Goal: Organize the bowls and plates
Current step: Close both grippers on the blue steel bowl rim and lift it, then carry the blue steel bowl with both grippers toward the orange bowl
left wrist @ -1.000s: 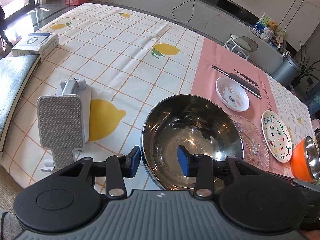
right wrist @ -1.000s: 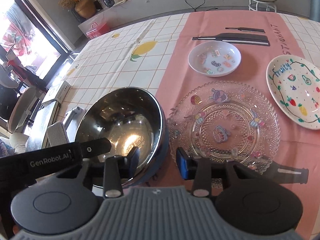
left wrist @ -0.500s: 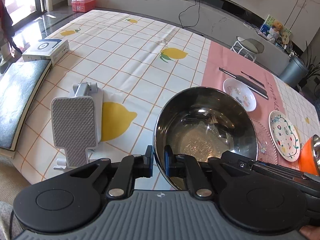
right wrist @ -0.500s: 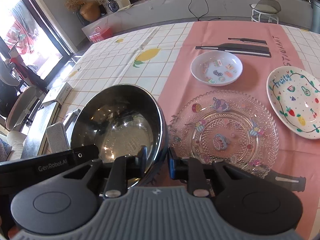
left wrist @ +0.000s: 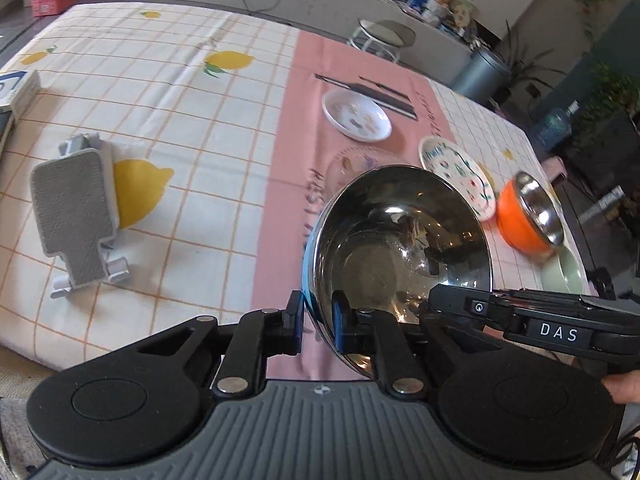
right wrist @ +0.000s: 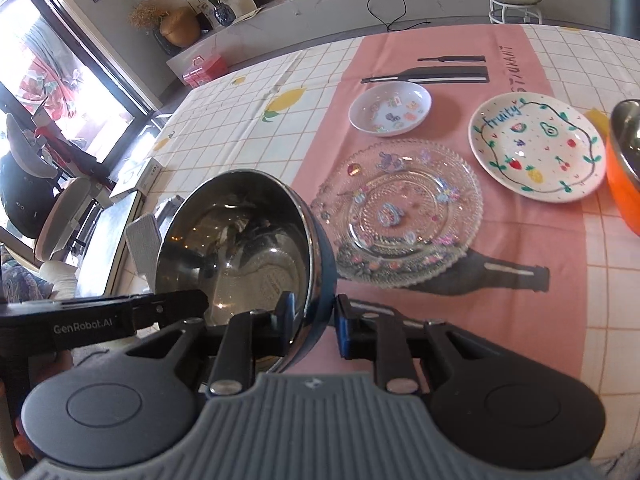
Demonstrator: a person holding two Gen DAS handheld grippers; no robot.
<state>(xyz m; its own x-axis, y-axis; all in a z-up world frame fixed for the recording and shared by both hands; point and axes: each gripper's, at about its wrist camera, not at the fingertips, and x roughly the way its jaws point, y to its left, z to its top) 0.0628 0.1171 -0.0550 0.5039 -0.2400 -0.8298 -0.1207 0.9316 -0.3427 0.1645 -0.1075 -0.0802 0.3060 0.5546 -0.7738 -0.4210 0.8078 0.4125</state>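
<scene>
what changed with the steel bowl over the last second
Both tools closed on the steel bowl's rim: the left tool and the right tool were open a second ago. The bowl was then lifted, tilted and carried right, over the pink runner. The glass plate, fruity plate and small white dish stayed put.

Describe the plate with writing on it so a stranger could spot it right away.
Find the pink runner down the checked tablecloth. Right of the clear glass plate and beside the orange bowl lies the white plate. It alone reads "fruity", ringed with painted fruit.
</scene>
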